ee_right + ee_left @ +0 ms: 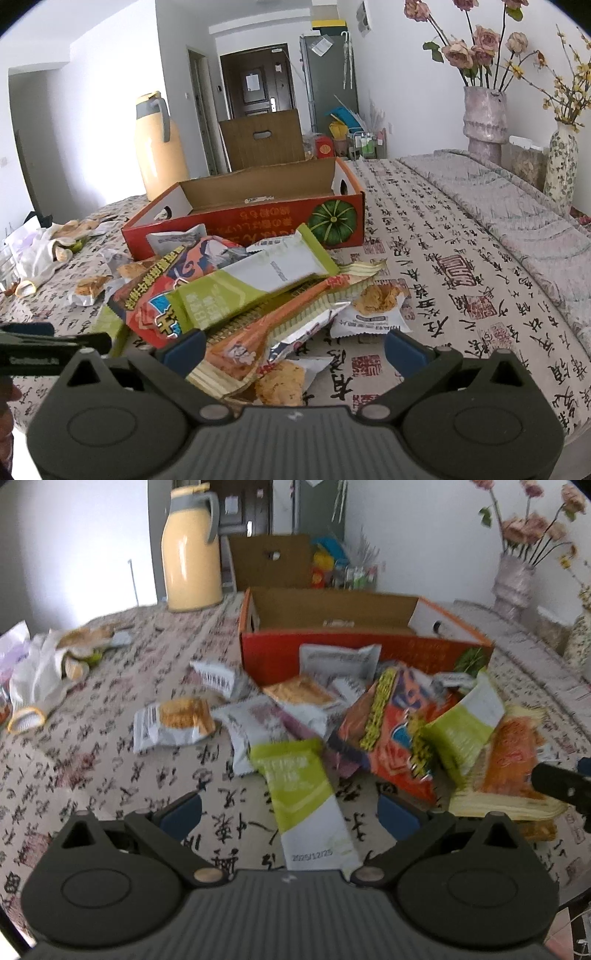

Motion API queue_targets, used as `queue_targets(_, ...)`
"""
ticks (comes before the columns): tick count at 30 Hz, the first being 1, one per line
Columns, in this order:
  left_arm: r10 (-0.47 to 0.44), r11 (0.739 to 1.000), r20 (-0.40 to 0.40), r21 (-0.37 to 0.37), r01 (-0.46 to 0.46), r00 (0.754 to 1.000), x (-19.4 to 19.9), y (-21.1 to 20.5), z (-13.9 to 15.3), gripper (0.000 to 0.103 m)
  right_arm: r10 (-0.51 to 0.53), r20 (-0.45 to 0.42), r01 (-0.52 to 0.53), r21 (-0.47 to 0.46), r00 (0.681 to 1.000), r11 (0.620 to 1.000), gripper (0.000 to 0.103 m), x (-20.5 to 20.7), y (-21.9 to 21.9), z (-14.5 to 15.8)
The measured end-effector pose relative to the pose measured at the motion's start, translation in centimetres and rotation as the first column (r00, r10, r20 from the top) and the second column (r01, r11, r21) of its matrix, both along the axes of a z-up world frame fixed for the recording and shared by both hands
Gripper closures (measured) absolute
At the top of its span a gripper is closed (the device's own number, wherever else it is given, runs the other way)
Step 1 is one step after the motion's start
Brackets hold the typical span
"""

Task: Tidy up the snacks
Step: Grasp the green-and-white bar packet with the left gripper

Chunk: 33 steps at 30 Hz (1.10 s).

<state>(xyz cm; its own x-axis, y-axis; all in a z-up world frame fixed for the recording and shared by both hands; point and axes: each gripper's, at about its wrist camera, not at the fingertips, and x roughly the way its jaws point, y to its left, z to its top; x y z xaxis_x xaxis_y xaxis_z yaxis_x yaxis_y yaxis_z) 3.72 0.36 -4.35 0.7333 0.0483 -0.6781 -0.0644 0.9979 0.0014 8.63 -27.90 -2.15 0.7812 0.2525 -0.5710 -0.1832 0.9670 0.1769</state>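
Left hand-held gripper (289,810): spread wide, gripping nothing, straddling the near end of a green-and-white snack bar (303,794) flat on the desk (110,775). Right hand-held gripper (294,349): likewise wide and empty, poised over an orange-striped snack packet (258,332) at the near edge of the snack pile (221,291). Beyond both: red chip bag (391,731), second green bar (251,284) lying across the heap, small cracker packets (173,723) scattered leftward. Farther back, just behind the pile: open red cardboard box (258,218) with pumpkin print, upright on the calligraphy-patterned cloth. Behind that, yellow thermos jug (192,550); at far right, flower vases (484,114).
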Motion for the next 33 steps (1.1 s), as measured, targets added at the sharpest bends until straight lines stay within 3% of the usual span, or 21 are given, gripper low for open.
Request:
queue_targets(3, 0.011, 1.000, -0.028, 0.001, -0.010, 1.000, 0.5, 0.0, -0.5, 0.002, -0.001, -0.005, 0.001, 0.004, 1.000, 1.000, 0.000, 0.2, -0.1, -0.2)
queue_targets(6, 0.010, 1.000, -0.053, -0.006, -0.010, 0.999, 0.9, -0.2, -0.8, 0.015, -0.002, -0.011, 0.002, 0.006, 1.000, 1.000, 0.000, 0.3, -0.2, -0.4)
queue_targets(9, 0.010, 1.000, -0.067, -0.013, -0.011, 0.998, 1.0, -0.2, -1.1, 0.021, -0.003, -0.014, 0.003, 0.008, 1.000, 1.000, 0.000, 0.4, -0.3, -0.5)
queue_targets(14, 0.000, 1.000, -0.081, -0.009, -0.001, 0.997, 1.2, -0.7, -1.3, 0.039, -0.002, -0.018, 0.002, 0.009, 1.000, 1.000, 0.000, 0.4, -0.2, -0.7)
queue_targets(16, -0.006, 1.000, -0.077, -0.011, 0.005, 0.997, 1.1, -0.7, -1.2, 0.054, -0.002, -0.018, 0.003, 0.010, 1.000, 1.000, 0.000, 0.4, -0.2, -0.7)
queue_targets(18, -0.008, 1.000, -0.074, -0.020, 0.006, 0.997, 1.1, -0.7, -1.1, 0.062, -0.002, -0.018, 0.002, 0.010, 1.000, 1.000, 0.000, 0.4, -0.2, -0.7)
queue_targets(33, 0.006, 0.999, 0.011, -0.040, -0.005, 1.000, -0.5, 0.4, 1.3, 0.066, -0.006, 0.001, 0.006, 0.015, 1.000, 1.000, 0.000, -0.3, -0.2, -0.2)
